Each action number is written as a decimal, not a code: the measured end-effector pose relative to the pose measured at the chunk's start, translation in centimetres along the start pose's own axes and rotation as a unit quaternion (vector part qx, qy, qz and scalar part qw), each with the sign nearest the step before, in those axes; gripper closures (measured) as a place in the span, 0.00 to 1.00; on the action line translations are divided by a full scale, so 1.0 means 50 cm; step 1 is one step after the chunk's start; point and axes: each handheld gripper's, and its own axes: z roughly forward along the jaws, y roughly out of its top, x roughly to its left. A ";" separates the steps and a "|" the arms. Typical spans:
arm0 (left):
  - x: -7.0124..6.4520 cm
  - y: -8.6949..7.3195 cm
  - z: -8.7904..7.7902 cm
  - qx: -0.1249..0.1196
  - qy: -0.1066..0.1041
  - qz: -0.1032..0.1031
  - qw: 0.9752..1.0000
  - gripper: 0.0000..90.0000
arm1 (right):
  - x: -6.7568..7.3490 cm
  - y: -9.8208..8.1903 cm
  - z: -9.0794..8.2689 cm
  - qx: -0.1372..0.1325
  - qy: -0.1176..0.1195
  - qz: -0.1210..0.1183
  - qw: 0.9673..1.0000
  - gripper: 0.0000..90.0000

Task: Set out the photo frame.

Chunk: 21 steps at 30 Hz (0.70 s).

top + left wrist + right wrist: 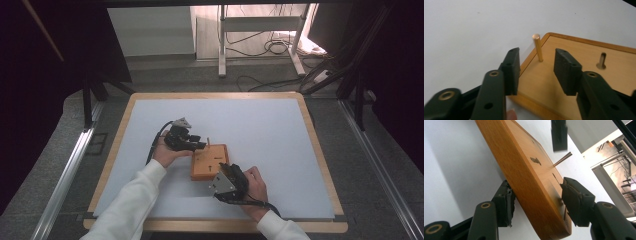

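An orange wooden board [210, 161] lies on the white mat in front of the person. A thin brass pin [208, 140] stands upright in a hole near the board's far left corner. My left gripper [200, 142] is open, its pads on either side of the pin [537, 47] and not touching it. My right gripper [223, 172] is at the board's near edge. In the right gripper view, the right gripper [536, 202] is shut on the board [524, 175], one pad on its top face and one at its underside. The board [616, 57] has a keyhole-shaped slot [602, 61].
The white mat [270, 130] covers a table with a wooden rim [320, 150]. Metal rails [65, 175] run along both sides. Beyond the far edge are a white stand [260, 30] and loose cables [270, 47] on the floor.
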 end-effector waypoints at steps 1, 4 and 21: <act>-0.002 -0.008 -0.012 -0.004 0.005 -0.003 1.000 0.54 | 0.000 0.000 0.000 0.000 0.000 0.000 1.000 0.50; -0.009 -0.031 -0.040 -0.012 0.015 -0.002 1.000 0.43 | -0.001 0.000 0.000 0.001 0.000 -0.001 1.000 0.50; -0.048 -0.153 -0.120 -0.003 0.054 -0.005 0.999 0.37 | -0.014 0.003 -0.003 0.002 0.003 -0.001 1.000 0.52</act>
